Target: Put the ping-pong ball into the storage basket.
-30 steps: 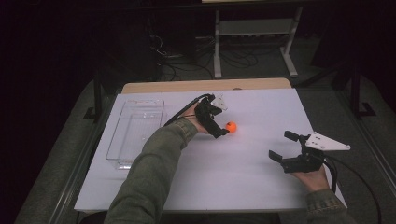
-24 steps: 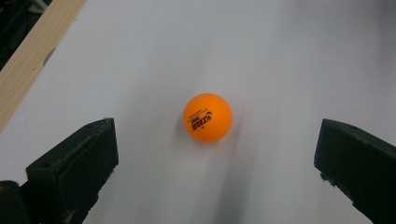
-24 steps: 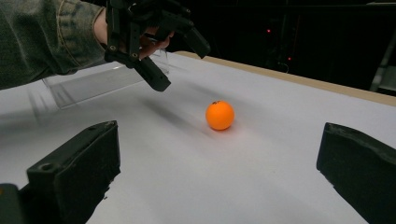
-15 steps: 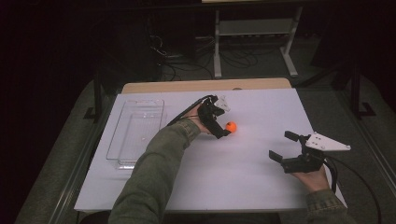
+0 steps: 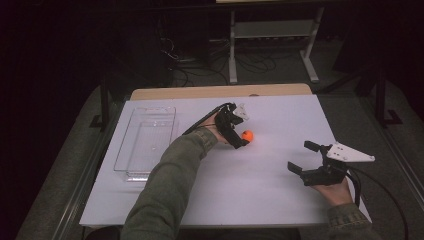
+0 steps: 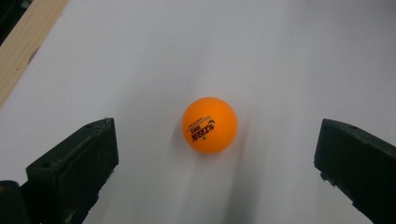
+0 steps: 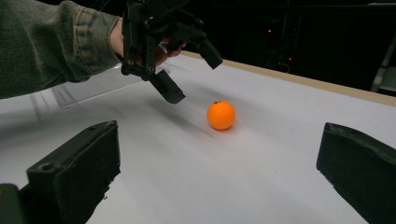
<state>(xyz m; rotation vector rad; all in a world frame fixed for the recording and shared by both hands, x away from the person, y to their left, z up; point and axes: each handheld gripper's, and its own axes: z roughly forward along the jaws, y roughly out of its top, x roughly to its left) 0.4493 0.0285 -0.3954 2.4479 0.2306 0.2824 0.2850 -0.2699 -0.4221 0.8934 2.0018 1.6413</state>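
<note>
Now the left tool (image 5: 241, 131) hangs wide open just behind the small orange plastic ball (image 6: 209, 124), framing it for a pinch; right tool (image 5: 304, 157) idles, also wide.

The left hand-held gripper (image 5: 239, 131) is just beside the orange ball (image 5: 247, 135) on the white tabletop (image 5: 270, 200). A clear tray (image 5: 146, 142) lies to its left.

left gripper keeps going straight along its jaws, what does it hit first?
Most likely the orange ball: it sits centred between the open jaws of the left gripper, resting on the white table. Depth is unclear; aimed steeply downward, it might meet the table first.
</note>
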